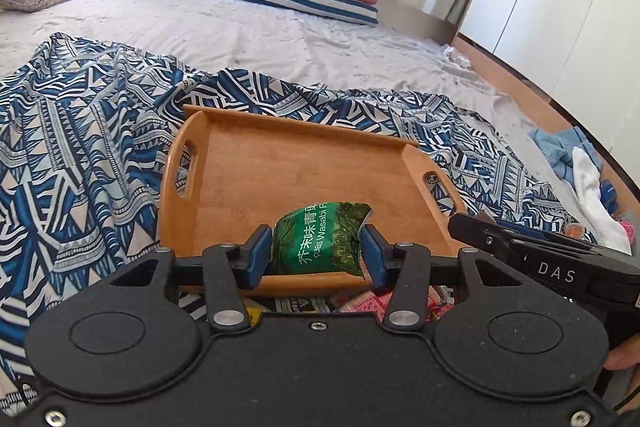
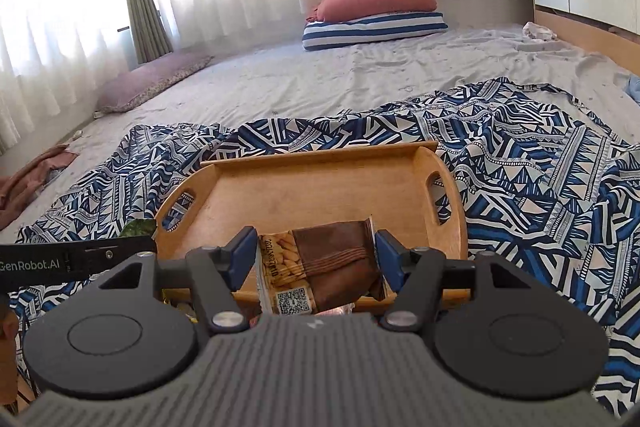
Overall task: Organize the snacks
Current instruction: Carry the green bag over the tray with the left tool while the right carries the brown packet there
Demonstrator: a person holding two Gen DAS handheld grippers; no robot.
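The left claw (image 1: 318,251) is clamped on a green wasabi-pea packet (image 1: 320,237), its blue pads pressing the packet's two sides at the lower centre of the left wrist view. The right claw (image 2: 316,259) grips a brown snack packet (image 2: 328,263) the same way, low in the centre of the right wrist view, with a pale panel and a printed code square facing the camera.

Both packets hang over the near edge of a wooden tray (image 1: 304,163) that fills the middle of each view and has nothing lying on its floor. The tray sits on a blue patterned cloth (image 1: 80,131) spread over a bed (image 1: 200,19). Just under the left claw, at the lower centre, more loose snacks (image 1: 360,301) peek out below the tray's near rim.

These packets look light, soft and crinkly, with slick film that dents under the pads; the green one is visibly pinched in. A hold across the puffy middle, as here, seems safer than at a thin sealed edge, which could slide out. Squeezing harder risks crushing the contents. They should drop flat onto the tray easily.
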